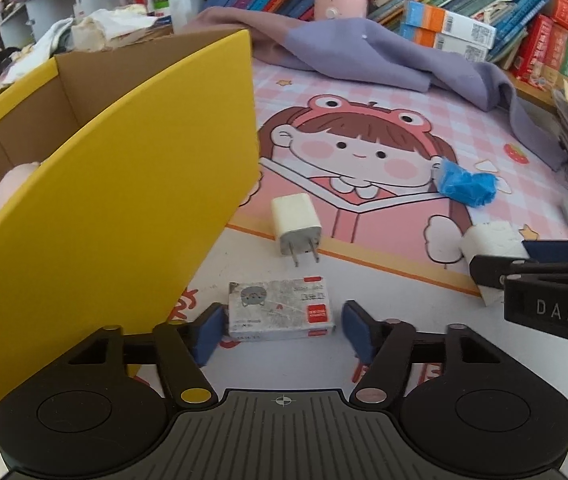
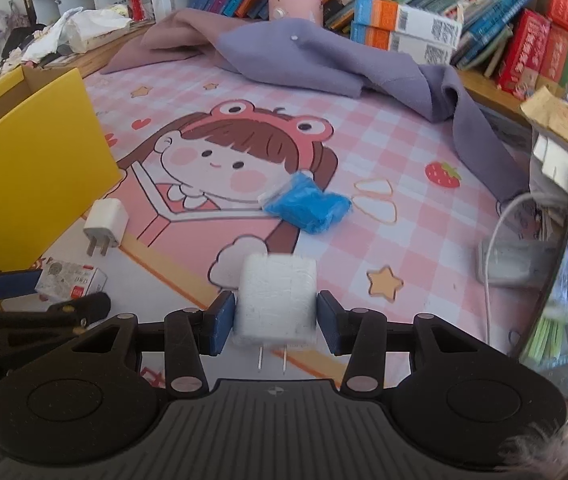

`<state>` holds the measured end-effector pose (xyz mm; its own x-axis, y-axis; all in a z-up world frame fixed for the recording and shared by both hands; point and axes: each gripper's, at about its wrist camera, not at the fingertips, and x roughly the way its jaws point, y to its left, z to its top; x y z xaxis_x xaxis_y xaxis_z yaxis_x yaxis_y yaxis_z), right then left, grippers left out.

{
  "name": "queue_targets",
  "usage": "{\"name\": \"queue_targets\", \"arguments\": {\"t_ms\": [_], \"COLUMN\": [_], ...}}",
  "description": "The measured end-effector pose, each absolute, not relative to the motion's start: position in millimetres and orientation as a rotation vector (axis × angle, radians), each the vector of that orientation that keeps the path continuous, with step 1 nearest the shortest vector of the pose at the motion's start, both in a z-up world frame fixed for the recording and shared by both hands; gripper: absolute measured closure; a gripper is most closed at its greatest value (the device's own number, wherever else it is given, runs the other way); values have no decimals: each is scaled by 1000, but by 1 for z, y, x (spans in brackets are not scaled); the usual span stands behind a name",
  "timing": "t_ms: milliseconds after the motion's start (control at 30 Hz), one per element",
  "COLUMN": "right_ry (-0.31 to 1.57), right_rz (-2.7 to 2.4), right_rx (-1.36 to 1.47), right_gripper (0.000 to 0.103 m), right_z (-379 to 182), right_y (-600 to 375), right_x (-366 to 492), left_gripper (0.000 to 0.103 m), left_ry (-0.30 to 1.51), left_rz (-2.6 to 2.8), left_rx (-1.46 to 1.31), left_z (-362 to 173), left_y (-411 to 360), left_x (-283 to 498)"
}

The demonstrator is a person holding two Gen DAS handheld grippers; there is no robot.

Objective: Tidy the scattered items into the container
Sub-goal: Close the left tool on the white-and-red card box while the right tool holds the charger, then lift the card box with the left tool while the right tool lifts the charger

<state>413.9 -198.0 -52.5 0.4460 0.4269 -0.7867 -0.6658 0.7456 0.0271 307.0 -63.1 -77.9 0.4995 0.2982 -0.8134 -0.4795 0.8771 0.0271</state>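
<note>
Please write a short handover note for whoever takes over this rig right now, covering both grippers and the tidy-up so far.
Left gripper: open, straddling the small staple box on the mat; not yet closed on it.
Right gripper: fingers at both sides of the white foam-wrapped charger, prongs pointing back toward the camera; a thin gap shows on the right, so grip is unconfirmed.
Yellow cardboard box: on the left, open; something pink shows inside.
Still out on the mat: second white charger and blue crumpled plastic piece.
Left to do: put all four loose items into the box.
</note>
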Motion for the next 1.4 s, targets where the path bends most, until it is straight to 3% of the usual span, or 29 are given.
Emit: {"name": "queue_targets", "arguments": {"t_ms": [133,200,233,267,833,1400], "right_ry": [880,898,907,907,852,797], "right_rz": [692,685,682,682,714,641], "right_rx": [-330,-329,-330,-327,-246,-212], "right_gripper": [56,58,58,58,61,61], "right_z": [-55,-59,-61,-63,-19,24], "right_y": [-193,-194,-194,-194,-223,-251], "right_x": [417,418,418,418,384,288], "left_gripper": [25,29,37,51,51,51], "left_ry": [932,928,923,913,865,779], "left_rz": [492,488,488,486,278,34], "left_rx": [-227,-230,-229,-226,-157,-165], "left_z": [-79,-79,-79,-78,-25,19], "left_y": [-61,-61,-60,-60,-79,-74], "left_x": [307,307,306,305,272,202]}}
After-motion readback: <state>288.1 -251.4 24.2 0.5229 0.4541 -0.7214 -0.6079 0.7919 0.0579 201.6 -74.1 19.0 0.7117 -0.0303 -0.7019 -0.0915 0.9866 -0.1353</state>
